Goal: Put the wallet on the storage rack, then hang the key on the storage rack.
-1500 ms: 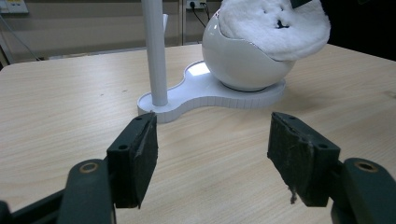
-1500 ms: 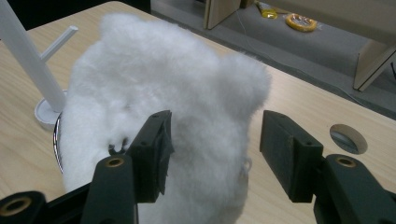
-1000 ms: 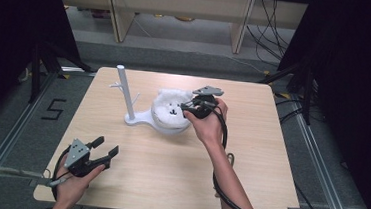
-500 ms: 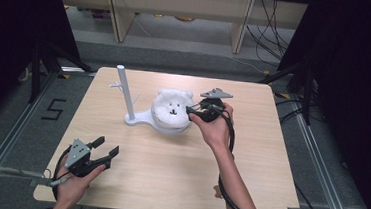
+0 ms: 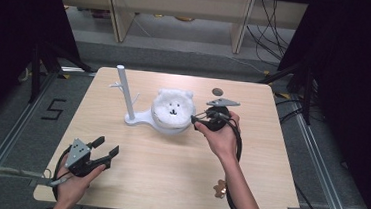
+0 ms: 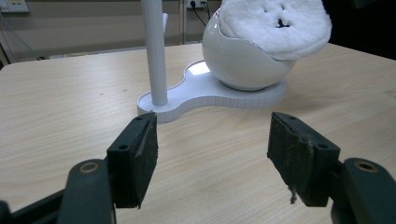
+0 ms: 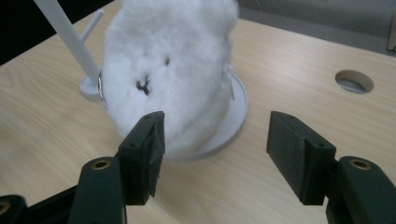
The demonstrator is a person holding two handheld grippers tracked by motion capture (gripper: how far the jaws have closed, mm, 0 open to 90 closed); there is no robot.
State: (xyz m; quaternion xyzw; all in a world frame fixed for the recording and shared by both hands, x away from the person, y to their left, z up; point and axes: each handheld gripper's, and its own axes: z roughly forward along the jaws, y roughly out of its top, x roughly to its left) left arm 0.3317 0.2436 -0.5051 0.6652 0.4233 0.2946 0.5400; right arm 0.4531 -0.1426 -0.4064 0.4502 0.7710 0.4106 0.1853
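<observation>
Claw [image 5: 198, 119] gapes empty just beside plush bear [image 5: 173, 107].

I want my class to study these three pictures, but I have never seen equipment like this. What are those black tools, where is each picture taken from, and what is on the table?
A person sits at a wooden table and holds a hand tool in each hand; no robot arm is involved. Each tool is a gripper with two black jaws. The high view looks down from above: the left gripper is near the table's front edge, the right gripper beside a fluffy white bear face. The other two pictures come from cameras riding on the grippers, looking out between their jaws. The bear face sits in a round white bowl on a white stand with an upright pole. Both grippers are open and hold nothing.
</observation>
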